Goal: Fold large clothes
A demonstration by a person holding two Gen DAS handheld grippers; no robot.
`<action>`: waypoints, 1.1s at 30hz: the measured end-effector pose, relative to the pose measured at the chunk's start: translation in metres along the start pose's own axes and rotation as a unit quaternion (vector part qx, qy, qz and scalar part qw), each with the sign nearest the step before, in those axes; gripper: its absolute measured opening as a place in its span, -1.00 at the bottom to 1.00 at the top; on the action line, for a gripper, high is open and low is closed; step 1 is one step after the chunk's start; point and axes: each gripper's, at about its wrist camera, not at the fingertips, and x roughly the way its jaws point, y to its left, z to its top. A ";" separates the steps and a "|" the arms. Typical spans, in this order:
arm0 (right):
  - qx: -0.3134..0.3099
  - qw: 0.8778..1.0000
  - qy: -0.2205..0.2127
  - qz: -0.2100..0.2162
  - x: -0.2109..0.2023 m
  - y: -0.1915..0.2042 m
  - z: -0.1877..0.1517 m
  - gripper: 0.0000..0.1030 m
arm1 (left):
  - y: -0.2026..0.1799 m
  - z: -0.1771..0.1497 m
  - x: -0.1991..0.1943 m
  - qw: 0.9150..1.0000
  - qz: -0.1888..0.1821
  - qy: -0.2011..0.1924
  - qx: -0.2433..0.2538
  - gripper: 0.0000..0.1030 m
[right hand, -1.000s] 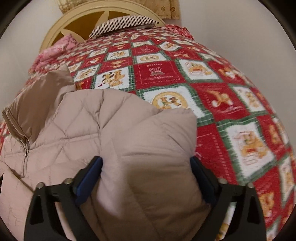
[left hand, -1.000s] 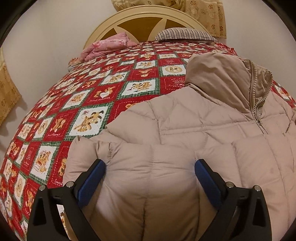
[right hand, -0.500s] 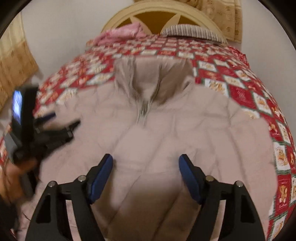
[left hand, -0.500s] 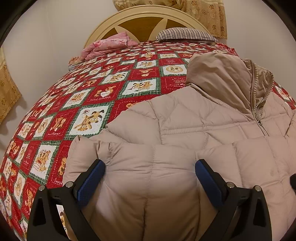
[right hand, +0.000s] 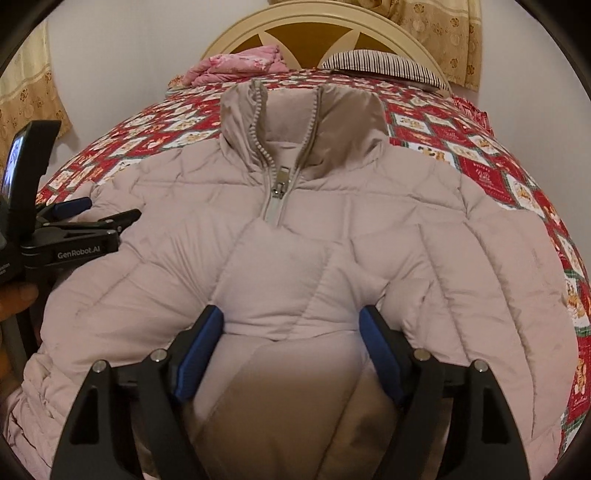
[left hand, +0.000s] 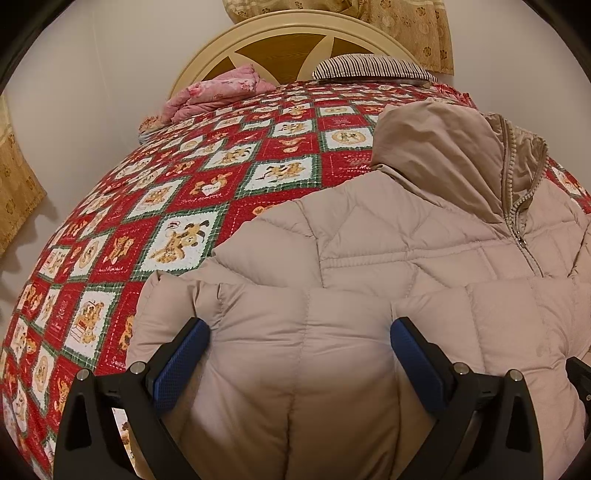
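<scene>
A beige quilted puffer jacket [right hand: 332, 206] lies front up on the bed, collar toward the headboard, zip partly closed. It also shows in the left wrist view [left hand: 424, 251]. My left gripper [left hand: 299, 347] is open, its blue pads either side of the jacket's left sleeve. It shows from outside in the right wrist view [right hand: 88, 218] at the jacket's left edge. My right gripper [right hand: 291, 332] is open over the middle of the jacket, with a folded sleeve end [right hand: 280, 295] between its pads.
The bed carries a red patchwork quilt [left hand: 177, 206] with animal squares. A pink blanket [left hand: 218, 92] and a striped pillow [left hand: 373, 66] lie by the round cream headboard [left hand: 295, 33]. Walls and yellow curtains stand close on both sides.
My right gripper has swung from the jacket's right sleeve at the bed's right side to the middle of the jacket, bringing the sleeve across the front. The left gripper has stayed still.
</scene>
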 end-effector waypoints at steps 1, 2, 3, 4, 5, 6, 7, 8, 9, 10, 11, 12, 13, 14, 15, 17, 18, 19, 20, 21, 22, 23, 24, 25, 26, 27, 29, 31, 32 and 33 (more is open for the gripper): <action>0.001 1.000 0.000 0.001 0.000 0.000 0.000 0.55 | -0.001 0.000 0.000 1.000 0.001 0.001 0.001 0.94; 0.000 1.000 0.000 0.000 0.000 0.000 0.000 0.55 | -0.001 0.000 0.000 1.000 0.001 0.002 0.001 0.95; -0.001 1.000 0.000 -0.001 0.000 0.001 -0.001 0.55 | -0.001 0.001 0.000 1.000 0.001 0.004 0.001 0.95; -0.001 1.000 0.000 -0.001 0.000 0.001 -0.001 0.56 | -0.001 0.001 0.000 1.000 0.000 0.005 0.002 0.95; 0.000 1.000 0.000 0.000 0.000 0.002 -0.001 0.56 | 0.000 0.002 -0.002 1.000 -0.001 0.005 0.001 0.95; 0.002 1.000 -0.001 0.001 0.000 0.002 -0.002 0.56 | 0.000 0.003 -0.005 1.000 -0.002 0.006 0.003 0.95; 0.003 1.000 -0.002 0.002 0.000 0.002 -0.002 0.56 | 0.001 0.006 -0.011 1.000 0.000 0.003 0.009 0.94; 0.004 1.000 -0.003 0.003 0.000 0.002 -0.002 0.56 | 0.002 0.009 -0.016 1.000 0.006 -0.005 0.013 0.94; 0.004 1.000 -0.004 0.004 0.000 0.002 -0.003 0.56 | 0.004 0.016 -0.026 1.000 0.014 -0.020 0.010 0.94; 0.004 1.000 -0.004 0.004 0.000 0.002 -0.003 0.56 | 0.009 0.026 -0.039 0.999 0.010 -0.042 -0.001 0.94; 0.005 1.000 -0.006 0.005 0.000 0.002 -0.003 0.57 | 0.012 0.036 -0.047 0.999 -0.001 -0.054 -0.008 0.94; 0.005 1.000 -0.007 0.006 0.000 0.001 -0.004 0.57 | 0.015 0.051 -0.055 0.998 -0.014 -0.067 -0.018 0.94; 0.004 1.000 -0.008 0.005 0.000 0.002 -0.004 0.57 | 0.015 0.067 -0.060 0.996 -0.024 -0.077 -0.025 0.94; 0.003 1.000 -0.009 0.004 0.000 0.002 -0.005 0.58 | 0.014 0.080 -0.061 0.996 -0.033 -0.081 -0.030 0.94; 0.002 1.000 -0.009 0.004 0.000 0.002 -0.005 0.58 | 0.011 0.093 -0.059 0.995 -0.045 -0.081 -0.035 0.94; 0.004 1.000 -0.010 0.008 -0.001 0.000 -0.005 0.58 | 0.000 0.121 -0.049 0.994 -0.069 -0.076 -0.042 0.94; 0.005 1.000 -0.011 0.010 -0.001 0.000 -0.005 0.59 | -0.007 0.133 -0.040 0.994 -0.073 -0.070 -0.043 0.94; 0.006 1.000 -0.012 0.011 -0.001 0.000 -0.006 0.59 | -0.016 0.146 -0.028 0.994 -0.079 -0.061 -0.044 0.94; 0.007 1.000 -0.013 0.012 -0.001 -0.001 -0.006 0.59 | -0.023 0.154 -0.019 0.994 -0.083 -0.053 -0.043 0.94; 0.008 1.000 -0.013 0.014 -0.001 -0.001 -0.006 0.59 | -0.032 0.163 -0.007 0.995 -0.081 -0.044 -0.041 0.94; 0.009 1.000 -0.014 0.016 -0.002 -0.002 -0.006 0.59 | -0.039 0.168 0.000 0.995 -0.076 -0.041 -0.039 0.94; 0.010 1.000 -0.015 0.017 -0.002 -0.002 -0.006 0.59 | -0.049 0.173 0.010 0.996 -0.073 -0.034 -0.033 0.94; 0.011 1.000 -0.015 0.019 -0.002 -0.003 -0.006 0.59 | -0.057 0.177 0.020 0.997 -0.073 -0.024 -0.024 0.94; 0.013 1.000 -0.016 0.021 -0.002 -0.003 -0.007 0.60 | -0.067 0.180 0.032 0.997 -0.072 -0.013 -0.006 0.94; 0.013 1.000 -0.016 0.023 -0.002 -0.003 -0.007 0.60 | -0.073 0.179 0.039 0.998 -0.067 -0.003 0.007 0.94; 0.014 0.999 -0.017 0.025 -0.002 -0.003 -0.007 0.61 | -0.078 0.178 0.045 0.998 -0.061 0.008 0.021 0.94; 0.016 0.999 -0.017 0.029 -0.002 -0.005 -0.007 0.62 | -0.084 0.170 0.053 0.997 -0.057 0.017 0.039 0.93; 0.017 0.999 -0.018 0.033 -0.002 -0.006 -0.007 0.64 | -0.084 0.162 0.050 0.996 -0.060 0.006 0.059 0.68; 0.018 0.999 -0.018 0.034 -0.002 -0.006 -0.007 0.65 | -0.084 0.158 0.049 0.996 -0.063 0.002 0.069 0.30; 0.018 0.999 -0.019 0.036 -0.002 -0.006 -0.007 0.66 | -0.083 0.154 0.048 0.995 -0.062 0.003 0.082 0.07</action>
